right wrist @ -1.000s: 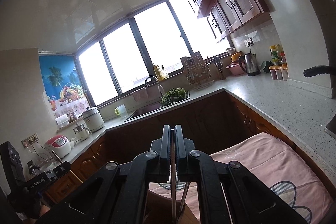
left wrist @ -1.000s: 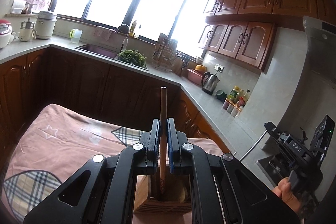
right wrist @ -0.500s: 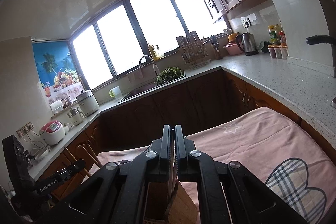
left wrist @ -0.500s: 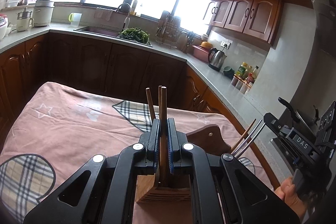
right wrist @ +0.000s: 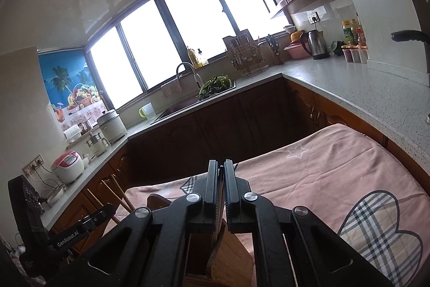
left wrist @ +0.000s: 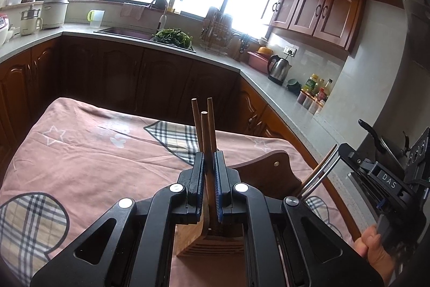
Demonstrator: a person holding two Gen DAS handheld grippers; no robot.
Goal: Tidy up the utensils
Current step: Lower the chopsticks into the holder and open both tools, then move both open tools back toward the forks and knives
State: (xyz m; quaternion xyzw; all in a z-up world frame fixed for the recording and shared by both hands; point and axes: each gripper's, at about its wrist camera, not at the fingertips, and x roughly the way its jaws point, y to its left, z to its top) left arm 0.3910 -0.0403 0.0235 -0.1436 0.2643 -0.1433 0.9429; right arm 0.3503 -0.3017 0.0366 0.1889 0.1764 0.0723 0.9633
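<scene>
A wooden chopstick (left wrist: pixel 205 141) stands almost upright between the jaws of the left gripper (left wrist: pixel 208 176), which are closed tightly on it. Its lower end goes down into the wooden utensil holder (left wrist: pixel 212 241) that stands on the table under the gripper. Two more wooden chopsticks (left wrist: pixel 211 123) stand in the same holder just behind it, and their tops lean a little apart.

The right gripper (right wrist: pixel 221 188) is also nearly closed, and it pinches thin metal chopsticks (left wrist: pixel 318 176) that slant down toward the holder; from its own camera only a thin edge of them shows between the jaws. A dark wooden board (left wrist: pixel 271 168) rises behind the holder. A pink tablecloth (left wrist: pixel 94 152) with plaid patches covers the table, and brown kitchen cabinets (left wrist: pixel 134 77) stand beyond it.
</scene>
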